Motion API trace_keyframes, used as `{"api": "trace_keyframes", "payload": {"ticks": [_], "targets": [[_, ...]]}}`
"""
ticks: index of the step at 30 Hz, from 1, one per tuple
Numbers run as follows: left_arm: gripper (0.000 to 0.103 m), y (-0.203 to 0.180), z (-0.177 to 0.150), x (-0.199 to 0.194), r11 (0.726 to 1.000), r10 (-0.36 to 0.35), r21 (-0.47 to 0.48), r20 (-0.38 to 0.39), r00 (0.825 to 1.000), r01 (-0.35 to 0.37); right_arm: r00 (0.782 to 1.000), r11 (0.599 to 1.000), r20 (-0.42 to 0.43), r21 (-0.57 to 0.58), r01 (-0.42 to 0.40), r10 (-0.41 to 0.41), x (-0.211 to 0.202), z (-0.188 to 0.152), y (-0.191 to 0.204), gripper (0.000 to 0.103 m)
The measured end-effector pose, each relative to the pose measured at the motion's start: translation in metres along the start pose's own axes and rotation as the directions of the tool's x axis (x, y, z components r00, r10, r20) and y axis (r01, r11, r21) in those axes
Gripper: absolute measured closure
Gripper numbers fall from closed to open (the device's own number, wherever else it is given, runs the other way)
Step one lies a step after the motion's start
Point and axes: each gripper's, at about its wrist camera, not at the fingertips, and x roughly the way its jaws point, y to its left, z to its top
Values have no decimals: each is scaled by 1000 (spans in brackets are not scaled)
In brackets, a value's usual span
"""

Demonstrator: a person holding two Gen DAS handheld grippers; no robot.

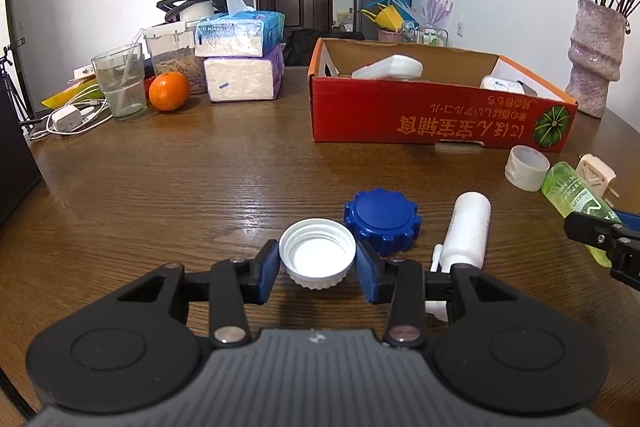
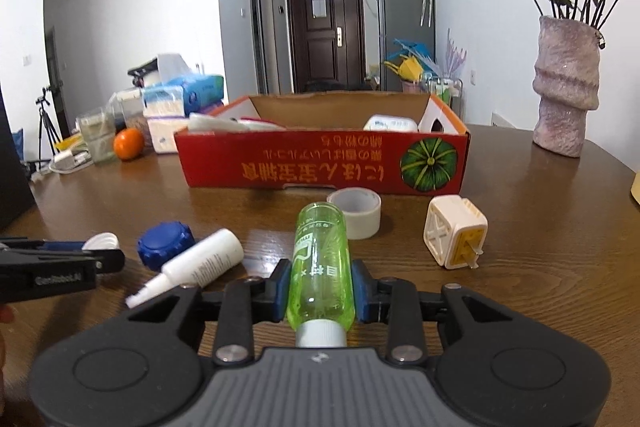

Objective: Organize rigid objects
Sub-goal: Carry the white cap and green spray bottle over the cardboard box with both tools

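With both tools low over the wooden table (image 1: 160, 187), the left gripper (image 1: 317, 261) is clamped on a white screw cap (image 1: 317, 255), open side up. The right gripper (image 2: 321, 283) pinches a green bottle (image 2: 320, 259) lying lengthwise, cap end toward the camera. Just beyond: blue lid (image 1: 382, 219), white bottle (image 1: 468, 227), tape roll (image 2: 356, 211), plug adapter (image 2: 454, 235). Farther back, the red box (image 2: 320, 163) holds white items.

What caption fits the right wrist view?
Right hand-held gripper clamps green bottle before red box.

White cap (image 1: 317, 259) between left tool (image 1: 317, 267) pads
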Motion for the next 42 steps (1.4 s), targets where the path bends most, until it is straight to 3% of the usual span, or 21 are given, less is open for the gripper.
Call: {"api": "trace_keyframes", "payload": {"ticks": [12, 24, 42], "targets": [[61, -12, 6, -24, 1000, -21, 9, 67, 998, 20, 999, 1000, 49, 16, -17, 16, -18, 10, -4, 73], [61, -37, 38, -42, 998, -63, 30, 143, 988, 60, 996, 1000, 87, 14, -22, 21, -25, 29, -9, 73], [61, -61, 88, -11, 994, -92, -34, 188, 978, 100, 990, 999, 142, 39, -29, 23, 7, 70, -20, 73]]}}
